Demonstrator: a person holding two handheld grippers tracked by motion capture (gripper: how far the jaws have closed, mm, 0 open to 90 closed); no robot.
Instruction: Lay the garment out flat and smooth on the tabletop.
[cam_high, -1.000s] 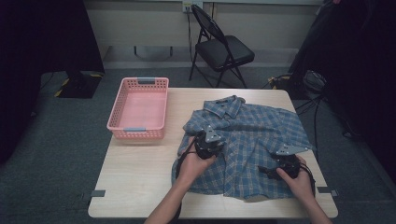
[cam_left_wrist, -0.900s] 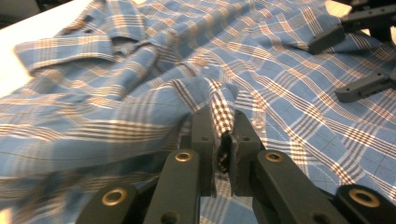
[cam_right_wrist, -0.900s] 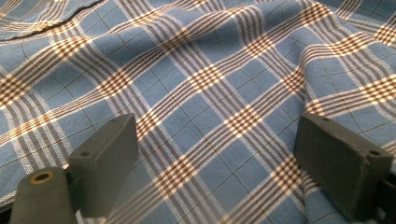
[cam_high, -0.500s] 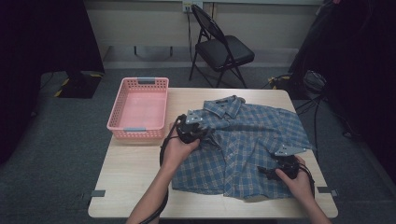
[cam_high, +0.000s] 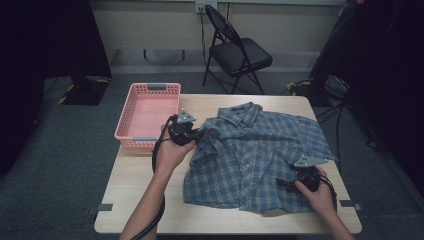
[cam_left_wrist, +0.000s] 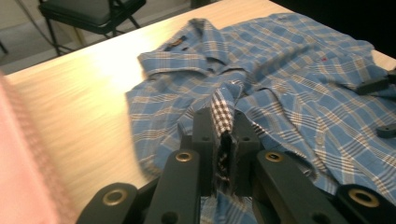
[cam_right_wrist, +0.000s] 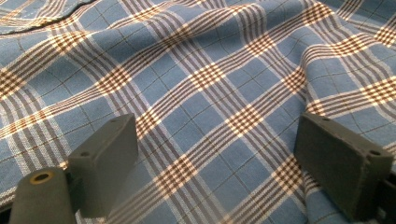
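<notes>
The left gripper (cam_high: 192, 134) sits left of centre in the high view, its jaws clenched on a pinch of the plaid shirt (cam_high: 260, 150). In the left gripper view the cloth (cam_left_wrist: 223, 108) stands up between the two black jaws as a thin folded ridge, the checked underside showing. It looks like a sleeve or side edge, though I cannot tell which.

The right gripper (cam_high: 286, 183) rests at the lower right of the high view, on the shirt's lower part near the hem. In the right gripper view its jaws are spread wide, one at each bottom corner of the frame, with flat plaid between them and nothing caught.

The shirt lies open across the middle and right of the wooden table (cam_high: 150, 200), collar (cam_high: 245, 111) toward the top of the frame, its right edge reaching close to the table's edge. A pink basket (cam_high: 149, 114) stands at the upper left, just beside the left gripper.

To my eye this is light, limp woven cotton: it creases wherever it is pulled and will sag and drape once lifted, so one grip alone would let it bunch. It shouldn't be slippery or fragile. Seams, the hem, the collar or a sleeve cuff look like the firmest places to pinch, where the fabric is doubled.
</notes>
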